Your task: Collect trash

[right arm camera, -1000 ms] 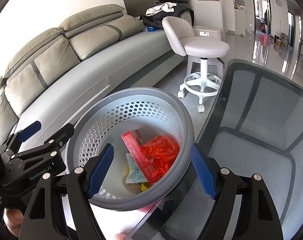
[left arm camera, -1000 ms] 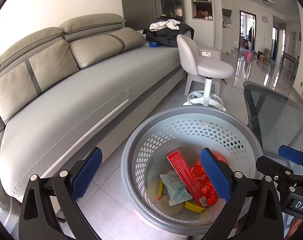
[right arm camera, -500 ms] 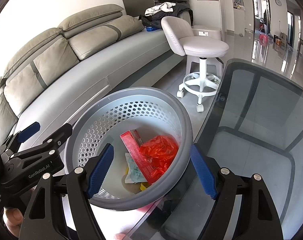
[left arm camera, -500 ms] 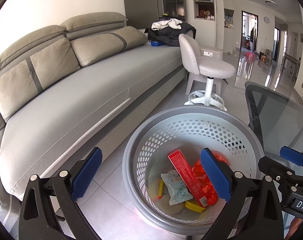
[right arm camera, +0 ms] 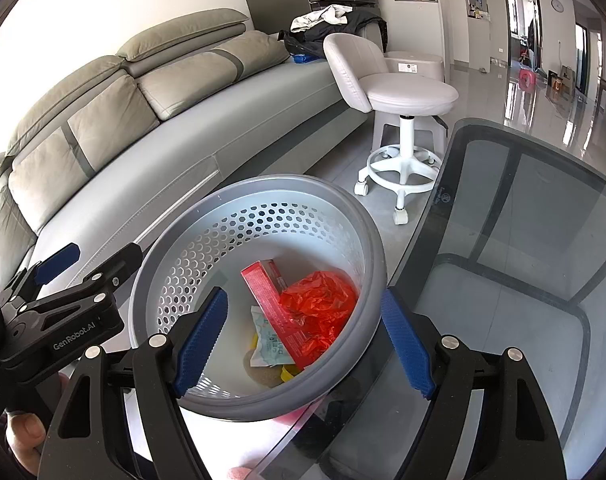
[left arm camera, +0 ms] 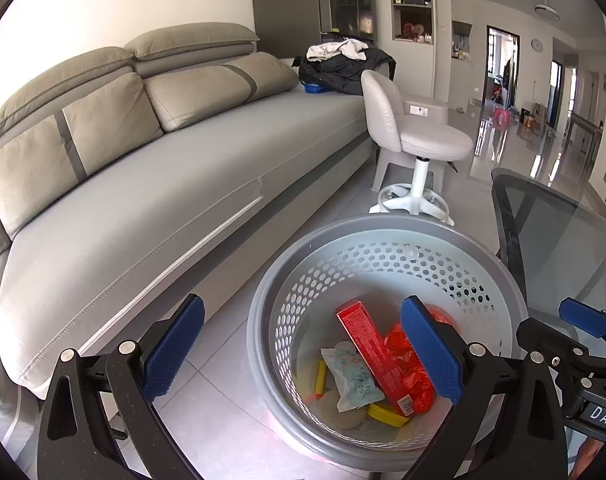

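A grey perforated basket point(left arm camera: 263, 304) stands on the floor tiles beside the sofa, seen from above in both views. In it lie a red box point(left arm camera: 367, 344), a crumpled red plastic bag point(left arm camera: 413, 372), a white-and-blue wrapper point(left arm camera: 353, 380) and a yellow piece point(left arm camera: 383, 410). My left gripper point(left arm camera: 303, 350) hovers above the basket's near-left rim, open, with nothing between its blue pads. My right gripper point(right arm camera: 303, 340) is also open and holds nothing, above the basket rim point(right arm camera: 377, 252) by the glass table edge. The red bag point(right arm camera: 319, 312) and the red box point(right arm camera: 265, 290) show between its fingers, down in the basket.
A long grey sofa point(left arm camera: 163, 184) runs along the left. A white swivel stool point(right arm camera: 407, 100) stands beyond the basket. A glass table point(right arm camera: 523, 240) fills the right side, close to the basket. A pile of clothes point(left arm camera: 343, 64) lies at the sofa's far end.
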`<state>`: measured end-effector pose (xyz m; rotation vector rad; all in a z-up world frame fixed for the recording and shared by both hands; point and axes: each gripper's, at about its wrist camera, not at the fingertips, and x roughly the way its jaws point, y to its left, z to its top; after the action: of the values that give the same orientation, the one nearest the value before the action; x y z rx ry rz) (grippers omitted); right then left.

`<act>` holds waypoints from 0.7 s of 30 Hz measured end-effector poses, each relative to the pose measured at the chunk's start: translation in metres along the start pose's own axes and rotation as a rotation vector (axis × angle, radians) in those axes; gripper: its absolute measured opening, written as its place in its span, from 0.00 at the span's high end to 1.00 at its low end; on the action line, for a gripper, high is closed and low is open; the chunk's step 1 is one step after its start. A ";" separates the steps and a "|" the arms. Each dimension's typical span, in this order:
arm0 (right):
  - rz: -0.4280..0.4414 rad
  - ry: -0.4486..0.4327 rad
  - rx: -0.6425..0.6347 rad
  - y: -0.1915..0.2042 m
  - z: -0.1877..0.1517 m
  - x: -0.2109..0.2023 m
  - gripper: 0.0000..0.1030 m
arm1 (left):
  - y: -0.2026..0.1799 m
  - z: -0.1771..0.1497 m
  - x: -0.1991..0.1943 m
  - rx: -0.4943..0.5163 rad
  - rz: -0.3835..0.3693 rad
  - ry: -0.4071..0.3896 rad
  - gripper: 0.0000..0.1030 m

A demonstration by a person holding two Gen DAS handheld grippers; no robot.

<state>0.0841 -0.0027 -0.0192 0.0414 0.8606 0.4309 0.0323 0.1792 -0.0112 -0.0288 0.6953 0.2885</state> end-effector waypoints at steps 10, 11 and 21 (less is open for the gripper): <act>0.001 0.000 0.001 0.000 0.000 0.000 0.27 | -0.001 0.000 -0.001 0.007 0.003 0.000 0.06; 0.001 0.000 0.001 0.000 0.000 0.000 0.27 | -0.001 0.000 -0.001 0.007 0.003 0.000 0.06; 0.002 0.002 -0.003 0.001 0.000 0.001 0.27 | 0.002 0.001 -0.001 -0.002 0.008 0.001 0.06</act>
<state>0.0837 -0.0013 -0.0195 0.0385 0.8618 0.4342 0.0313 0.1807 -0.0097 -0.0281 0.6958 0.2970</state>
